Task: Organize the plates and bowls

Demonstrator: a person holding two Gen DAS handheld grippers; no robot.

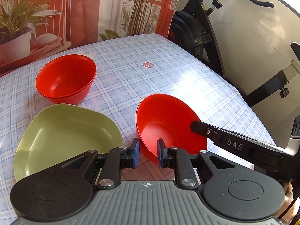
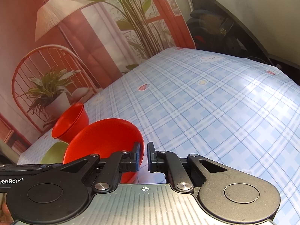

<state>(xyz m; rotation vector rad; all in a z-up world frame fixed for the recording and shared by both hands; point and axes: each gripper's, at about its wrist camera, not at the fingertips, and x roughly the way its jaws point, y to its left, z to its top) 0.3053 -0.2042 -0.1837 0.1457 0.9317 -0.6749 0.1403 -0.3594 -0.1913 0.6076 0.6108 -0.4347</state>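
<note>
A red bowl [image 1: 168, 123] is tilted above the table, its rim between the pads of my right gripper [image 2: 144, 154], which is shut on it; the bowl also shows in the right wrist view [image 2: 105, 140]. My left gripper [image 1: 148, 154] is open, its fingers astride the bowl's near rim without pinching it. A stack of two red bowls [image 1: 65, 78] stands at the back left, seen too in the right wrist view [image 2: 71, 121]. A green plate [image 1: 65, 136] lies in front of the stack, also seen in the right wrist view [image 2: 54, 152].
The table [image 1: 150, 75] has a blue plaid cloth. A printed backdrop [image 1: 75, 9] hangs behind it. An exercise bike [image 1: 196, 33] stands at the table's far right corner. The table's right edge runs close to the held bowl.
</note>
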